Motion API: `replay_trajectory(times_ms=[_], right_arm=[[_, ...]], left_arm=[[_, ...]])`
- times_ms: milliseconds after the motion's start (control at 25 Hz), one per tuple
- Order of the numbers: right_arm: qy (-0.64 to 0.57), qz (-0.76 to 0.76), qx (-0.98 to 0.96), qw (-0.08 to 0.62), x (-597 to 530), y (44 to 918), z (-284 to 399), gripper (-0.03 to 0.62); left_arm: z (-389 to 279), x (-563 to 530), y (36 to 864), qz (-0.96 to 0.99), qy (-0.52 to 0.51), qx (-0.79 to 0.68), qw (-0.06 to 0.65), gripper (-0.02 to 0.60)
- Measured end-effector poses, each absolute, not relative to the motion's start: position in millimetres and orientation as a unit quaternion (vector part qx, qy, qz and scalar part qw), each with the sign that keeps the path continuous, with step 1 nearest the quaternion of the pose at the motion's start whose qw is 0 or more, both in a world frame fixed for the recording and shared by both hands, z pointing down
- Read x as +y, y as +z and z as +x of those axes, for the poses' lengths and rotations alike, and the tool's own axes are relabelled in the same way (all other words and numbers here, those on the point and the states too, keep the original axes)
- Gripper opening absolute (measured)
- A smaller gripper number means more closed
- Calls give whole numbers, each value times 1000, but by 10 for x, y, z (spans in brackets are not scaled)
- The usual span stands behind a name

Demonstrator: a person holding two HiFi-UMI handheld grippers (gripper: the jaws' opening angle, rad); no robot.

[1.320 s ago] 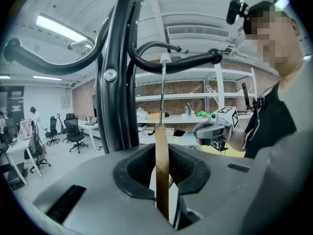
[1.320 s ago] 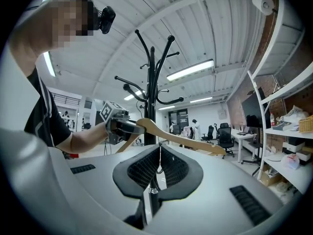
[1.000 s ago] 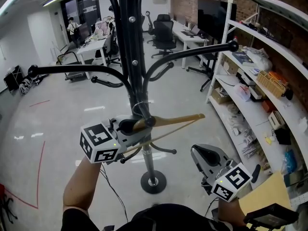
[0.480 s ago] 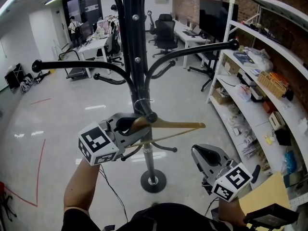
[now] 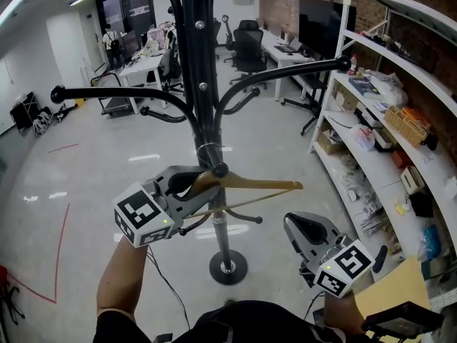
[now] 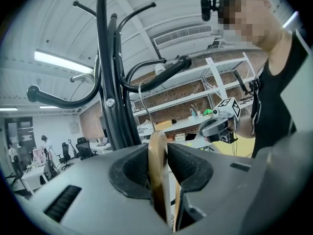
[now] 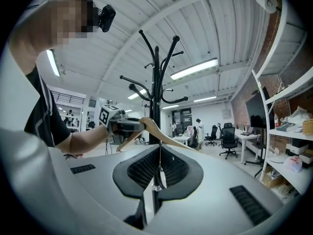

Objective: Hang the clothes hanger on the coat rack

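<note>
Left gripper (image 5: pixel 194 186) sits low beside the coat rack (image 5: pixel 197 70) pole. Its jaws have just been opening, and the end of the wooden clothes hanger (image 5: pixel 251 186) sits loose between the pads. The hanger's wire hook is at the pole by a short lower peg, with its arm sticking out right; I can't tell if the hook bears on the peg. Right gripper (image 5: pixel 296 227) is lower right, well apart, jaws together and empty.

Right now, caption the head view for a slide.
Left gripper, fingers just opening around wooden hanger hooked on coat rack.

Bright ceiling tubes (image 7: pixel 194 68), sharp focus, fisheye-bent edges
</note>
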State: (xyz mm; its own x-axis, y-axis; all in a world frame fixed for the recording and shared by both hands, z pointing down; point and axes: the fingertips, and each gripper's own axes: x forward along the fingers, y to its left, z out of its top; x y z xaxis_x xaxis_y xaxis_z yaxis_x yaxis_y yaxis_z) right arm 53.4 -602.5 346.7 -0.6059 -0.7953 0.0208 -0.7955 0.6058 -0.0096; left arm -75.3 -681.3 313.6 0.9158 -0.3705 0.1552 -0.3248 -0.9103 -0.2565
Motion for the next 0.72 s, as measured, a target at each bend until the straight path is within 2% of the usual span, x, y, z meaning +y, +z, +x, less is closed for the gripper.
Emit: replay_trajectory(times_ms=[440,720], right_arm=[[8,430,-903,10,-5982,3447,611,9],[9,409,-913,12,-5878,3415,647,9]], left_arm=[[-906,-6819,2947,-963,-59,234,117,112],[-1176,-6743,2853,-935,-57,321,138,112]])
